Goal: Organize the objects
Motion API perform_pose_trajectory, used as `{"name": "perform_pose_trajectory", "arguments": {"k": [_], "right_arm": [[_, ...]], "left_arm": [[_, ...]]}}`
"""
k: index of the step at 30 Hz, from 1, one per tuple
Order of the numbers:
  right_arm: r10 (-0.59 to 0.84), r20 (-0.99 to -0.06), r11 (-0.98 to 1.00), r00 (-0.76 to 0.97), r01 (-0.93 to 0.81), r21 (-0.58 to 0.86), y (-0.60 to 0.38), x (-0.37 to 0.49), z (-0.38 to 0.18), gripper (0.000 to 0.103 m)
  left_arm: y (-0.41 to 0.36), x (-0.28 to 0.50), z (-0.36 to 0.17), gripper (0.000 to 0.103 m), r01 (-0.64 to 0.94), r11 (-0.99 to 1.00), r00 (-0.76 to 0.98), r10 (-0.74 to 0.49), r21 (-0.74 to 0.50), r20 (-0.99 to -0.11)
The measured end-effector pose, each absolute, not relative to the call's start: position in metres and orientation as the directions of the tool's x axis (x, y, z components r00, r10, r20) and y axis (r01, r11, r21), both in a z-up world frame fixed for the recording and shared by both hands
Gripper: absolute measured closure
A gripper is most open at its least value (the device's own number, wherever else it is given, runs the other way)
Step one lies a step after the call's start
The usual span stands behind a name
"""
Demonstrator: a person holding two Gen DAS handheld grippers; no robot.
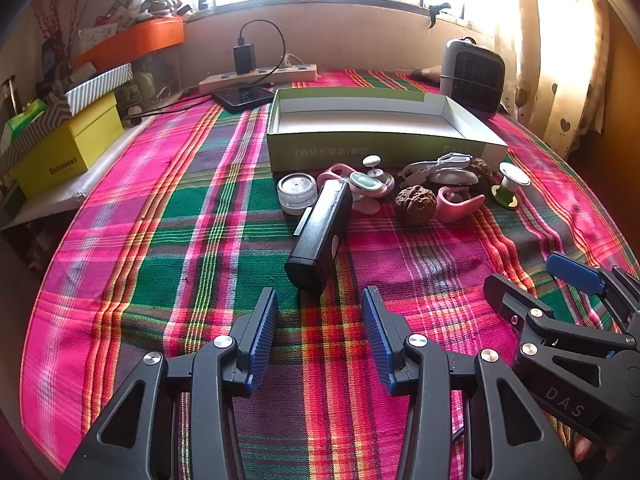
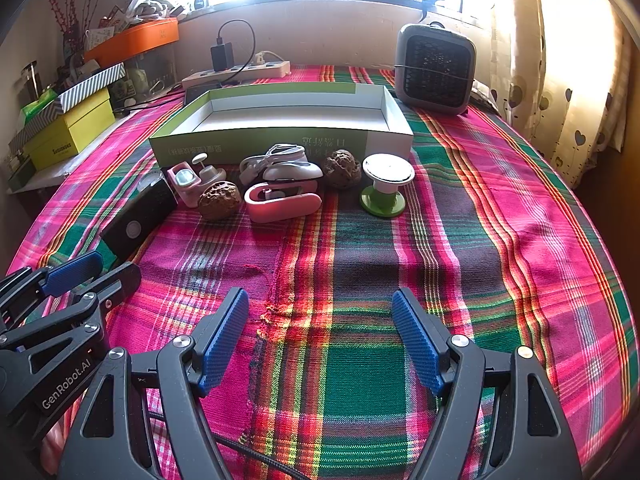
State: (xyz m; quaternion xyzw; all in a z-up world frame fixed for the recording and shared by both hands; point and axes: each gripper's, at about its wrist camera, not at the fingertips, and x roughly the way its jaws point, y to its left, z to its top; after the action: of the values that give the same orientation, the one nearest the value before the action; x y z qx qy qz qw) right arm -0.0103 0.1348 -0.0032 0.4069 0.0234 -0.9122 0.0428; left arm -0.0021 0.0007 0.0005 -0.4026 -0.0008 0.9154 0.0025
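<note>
Covering the table, a woven plaid cloth (image 2: 360, 264) in pink, green and orange carries a shallow green cardboard box (image 2: 280, 142) at upper centre, its white inside bare. Below it cluster two wrinkled walnuts (image 2: 219, 200), a glossy pink clip (image 2: 282, 200), a green-based spool (image 2: 386, 184) and a matte black rectangular device (image 1: 320, 236). Left gripper (image 1: 320, 336) and right gripper (image 2: 320, 336), ribbed blue pads, hover with jaws spread, pinching nothing.

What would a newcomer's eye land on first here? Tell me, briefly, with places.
First the bright pink-and-green plaid tablecloth covering the whole table, then the empty open green box lying at its middle. Right in front of the box sits a cluster of small things: two walnuts, a pink clip-like item, a green-and-white spool and, leftmost, a black oblong device. Both claws, left and right, hover open and empty near the camera.
</note>
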Motion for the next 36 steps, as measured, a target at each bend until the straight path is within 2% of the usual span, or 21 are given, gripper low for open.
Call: {"name": "perform_pose_trajectory", "arguments": {"k": [11,21,36], "right_arm": [[-0.061,-0.746,-0.995,-0.663,0.1,-0.008,0.133,-0.011,-0.003,0.029],[-0.106,-0.753,-0.987,-0.649,0.158,0.003,0.14,-0.012,-0.003,0.029],[-0.122,-0.768,-0.985,-0.629,0.169,0.019,0.157,-0.027,0.001,0.029]], "left_arm": [[0.001,-0.002,0.003,0.062,-0.032,-0.999,-0.668,0.03,-0.012,-0.743],[-0.015,-0.003,0.004,0.062,-0.125,-0.988,-0.657,0.154,-0.095,-0.738],[-0.023,-0.029,0.006,0.062,-0.144,-0.982,-0.636,0.188,-0.125,-0.749]]}}
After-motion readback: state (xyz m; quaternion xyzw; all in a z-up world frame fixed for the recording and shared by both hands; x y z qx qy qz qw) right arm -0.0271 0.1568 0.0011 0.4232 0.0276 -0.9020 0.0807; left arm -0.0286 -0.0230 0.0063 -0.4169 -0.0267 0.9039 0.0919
